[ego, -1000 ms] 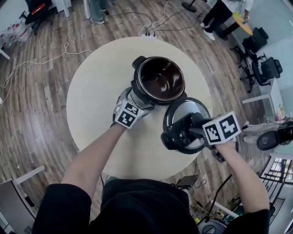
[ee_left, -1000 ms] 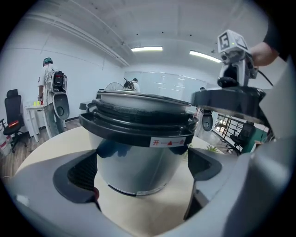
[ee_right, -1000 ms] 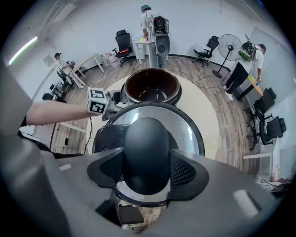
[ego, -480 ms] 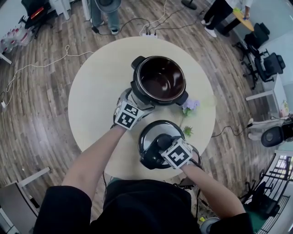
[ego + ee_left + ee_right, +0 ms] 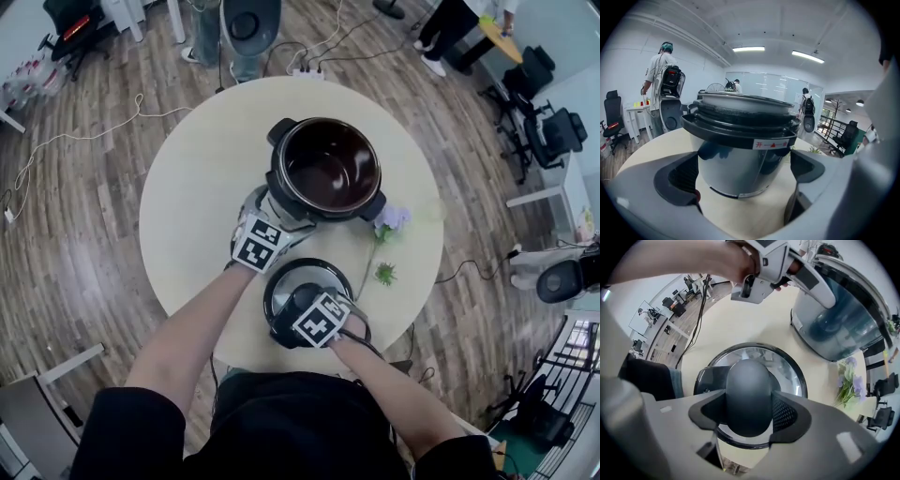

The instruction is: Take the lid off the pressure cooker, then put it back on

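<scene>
The lid [image 5: 281, 281] is low in the centre of the head view, off the pressure cooker [image 5: 328, 169] and close to the near edge of the surface [image 5: 197, 187]. I cannot tell whether it rests there yet. The right gripper [image 5: 317, 317] pinches its domed black knob [image 5: 749, 390] from above. The left gripper [image 5: 274, 214] is spread, pinching nothing, just beside the open cooker's lower-left side. The knob looks smooth, so the lid could slip. Released this near the edge, it could tip off.
</scene>
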A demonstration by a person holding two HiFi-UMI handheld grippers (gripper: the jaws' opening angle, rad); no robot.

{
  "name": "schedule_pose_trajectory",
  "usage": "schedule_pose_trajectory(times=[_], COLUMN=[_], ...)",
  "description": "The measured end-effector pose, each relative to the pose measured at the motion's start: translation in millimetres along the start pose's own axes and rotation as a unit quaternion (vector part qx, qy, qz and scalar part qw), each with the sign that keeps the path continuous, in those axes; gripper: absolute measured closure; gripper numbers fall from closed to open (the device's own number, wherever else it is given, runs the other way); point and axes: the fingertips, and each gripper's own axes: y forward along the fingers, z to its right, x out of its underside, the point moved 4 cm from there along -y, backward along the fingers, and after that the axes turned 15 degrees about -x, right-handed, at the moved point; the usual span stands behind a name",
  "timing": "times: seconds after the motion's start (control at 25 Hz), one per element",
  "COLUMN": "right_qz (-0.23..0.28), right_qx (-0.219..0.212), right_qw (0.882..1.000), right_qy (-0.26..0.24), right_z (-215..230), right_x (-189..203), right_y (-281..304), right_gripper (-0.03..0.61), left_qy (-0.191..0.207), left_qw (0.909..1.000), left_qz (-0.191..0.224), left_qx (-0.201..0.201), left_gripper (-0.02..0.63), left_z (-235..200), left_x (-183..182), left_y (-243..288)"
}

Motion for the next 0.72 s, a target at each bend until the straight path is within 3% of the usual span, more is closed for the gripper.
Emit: schedule_pose_trajectory(times=[0.72], right_qz=[0.019], right_qx=[0.015], right_qw=[1.0], right_qy=[-0.015], right_z=[4.2], right_x=[1.6], right_y=[13.0], right_gripper=[0.287], left_qy=[-0.001], left_qw=[1.0], left_qz=[0.003], left_qx=[-0.001], left_gripper=[0.025], left_z=[0.3], left_x=[-0.7], left_y=[0.8])
